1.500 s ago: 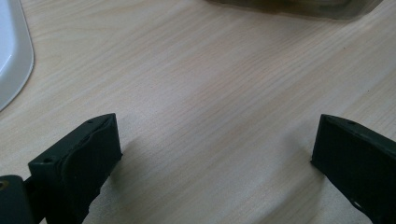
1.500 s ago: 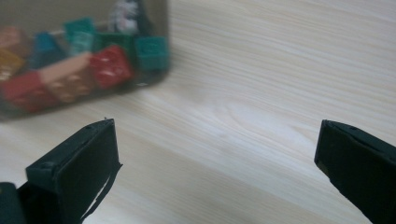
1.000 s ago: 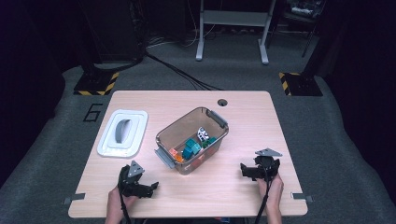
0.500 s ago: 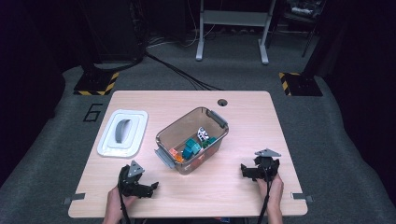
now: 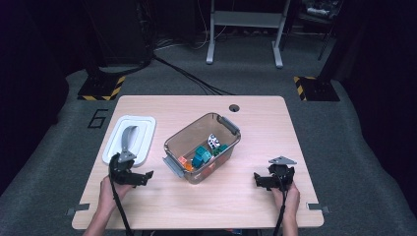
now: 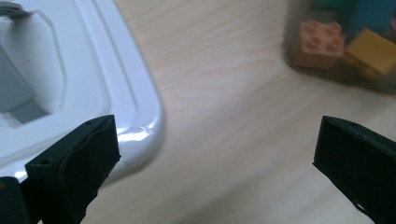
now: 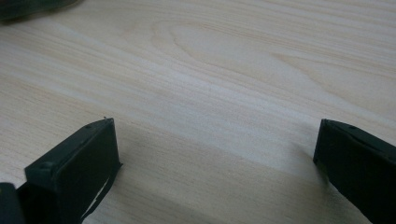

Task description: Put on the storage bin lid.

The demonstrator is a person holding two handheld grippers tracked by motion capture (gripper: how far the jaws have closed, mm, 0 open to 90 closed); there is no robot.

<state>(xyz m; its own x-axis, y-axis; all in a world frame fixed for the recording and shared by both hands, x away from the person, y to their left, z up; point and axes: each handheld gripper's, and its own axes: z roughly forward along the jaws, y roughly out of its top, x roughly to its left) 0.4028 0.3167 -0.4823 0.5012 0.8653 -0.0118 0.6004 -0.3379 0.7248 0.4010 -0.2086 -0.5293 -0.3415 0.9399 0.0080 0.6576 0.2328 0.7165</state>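
From the high view, a clear bin (image 5: 202, 147) sits turned at an angle near the middle of the wooden table (image 5: 255, 123), with toy blocks (image 5: 201, 156) heaped in its near end. A white lid (image 5: 142, 137) with a grey handle lies flat to the left of the bin, apart from it, a strip of bare wood between them. The left gripper (image 5: 142, 175) is held low at the lid's near right corner, jaws apart and holding nothing, aimed right toward the bin's near corner. The right gripper (image 5: 259, 180) sits near the table's near right part, well apart from the bin, jaws spread and empty, with open tabletop to its left and on its far side. The table's near edge lies close behind both hands.

In the left gripper view, the left gripper (image 6: 215, 154) has its jaws wide apart over bare wood. The lid's (image 6: 140, 88) rounded corner lies just beside the left jaw, and an orange block (image 6: 320, 42) and a yellow block (image 6: 376, 49) show through the bin wall at the upper right.

In the right gripper view, the right gripper (image 7: 215, 154) has its jaws wide apart above plain tabletop (image 7: 224, 70), nothing between them.
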